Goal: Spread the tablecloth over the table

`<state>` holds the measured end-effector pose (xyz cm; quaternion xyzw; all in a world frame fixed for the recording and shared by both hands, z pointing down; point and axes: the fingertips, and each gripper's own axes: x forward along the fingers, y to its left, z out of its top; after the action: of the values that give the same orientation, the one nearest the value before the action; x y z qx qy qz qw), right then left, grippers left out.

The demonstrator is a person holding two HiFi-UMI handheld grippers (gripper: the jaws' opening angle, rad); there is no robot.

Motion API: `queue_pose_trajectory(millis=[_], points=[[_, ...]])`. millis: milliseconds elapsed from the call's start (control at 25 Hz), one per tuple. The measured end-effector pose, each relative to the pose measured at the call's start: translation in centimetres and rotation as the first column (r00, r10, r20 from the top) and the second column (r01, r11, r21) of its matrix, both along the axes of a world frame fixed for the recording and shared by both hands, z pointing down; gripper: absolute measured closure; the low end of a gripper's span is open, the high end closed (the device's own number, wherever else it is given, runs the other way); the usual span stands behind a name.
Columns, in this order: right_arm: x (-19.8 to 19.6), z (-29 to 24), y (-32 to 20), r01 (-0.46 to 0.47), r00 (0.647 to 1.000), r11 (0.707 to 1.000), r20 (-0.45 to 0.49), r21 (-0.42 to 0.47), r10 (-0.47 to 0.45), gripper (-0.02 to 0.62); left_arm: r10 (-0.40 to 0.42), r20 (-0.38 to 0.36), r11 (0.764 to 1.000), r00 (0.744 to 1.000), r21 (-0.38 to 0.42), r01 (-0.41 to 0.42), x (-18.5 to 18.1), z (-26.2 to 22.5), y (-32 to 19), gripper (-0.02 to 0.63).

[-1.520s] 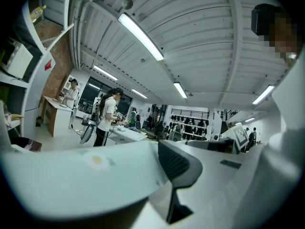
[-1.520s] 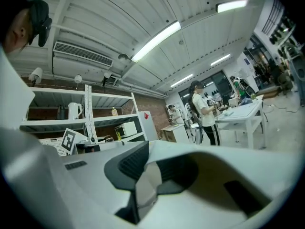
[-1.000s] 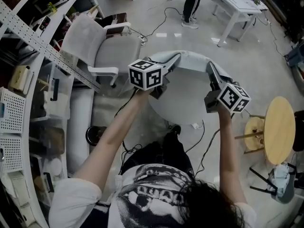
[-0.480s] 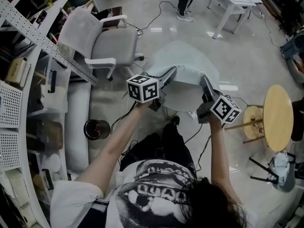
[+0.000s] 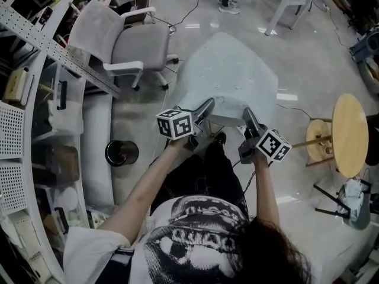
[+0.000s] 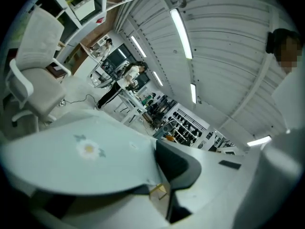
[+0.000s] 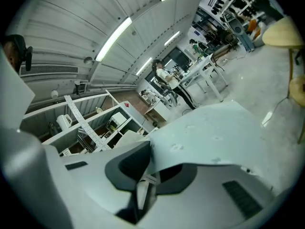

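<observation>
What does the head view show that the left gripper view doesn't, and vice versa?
Head view only: the right gripper pinching its corner of the cloth, the round wooden table and the black bin on the floor.
Left gripper view only: the ceiling lights, and the left gripper up close, its jaws closing with the cloth's edge between them.
Both: the pale tablecloth held spread in the air, and the grey office chair.

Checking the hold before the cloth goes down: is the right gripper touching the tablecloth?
Touching. In the right gripper view, the right gripper has the edge of the tablecloth pinched between its jaws, with the cloth running straight into them.
</observation>
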<state>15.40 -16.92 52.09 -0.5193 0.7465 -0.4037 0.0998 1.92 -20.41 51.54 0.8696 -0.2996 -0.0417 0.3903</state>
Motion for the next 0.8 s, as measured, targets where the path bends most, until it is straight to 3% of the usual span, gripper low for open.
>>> queue_pose_trajectory(millis=[320,520,680,800], points=[[-1.1,6.6,4.0,0.011,1.0,0.989,0.019,-0.147,-0.008,0.561,-0.018,0.043,0.982,0.999,-0.186,0.025,-1.2,7.6,4.1,0.56],[-1.6,10.6,5.8,0.017,1.0,0.972,-0.001,-0.236,-0.018,0.563,0.029,0.176,0.969,0.984,-0.248,0.015,-1.4,12.8,6.2,0.555],[-2.2,13.7,6.8,0.01,1.0,0.952,-0.02,-0.306,-0.017,0.58,0.064,0.303,0.962,0.951,-0.273,0.022,-1.4,16.7,7.3,0.562],[-2.4,16.1,7.0,-0.007,1.0,0.935,0.0,-0.355,0.008,0.583,0.067,0.352,0.959,0.934,-0.282,0.037,-1.6,18.7,7.5,0.571]])
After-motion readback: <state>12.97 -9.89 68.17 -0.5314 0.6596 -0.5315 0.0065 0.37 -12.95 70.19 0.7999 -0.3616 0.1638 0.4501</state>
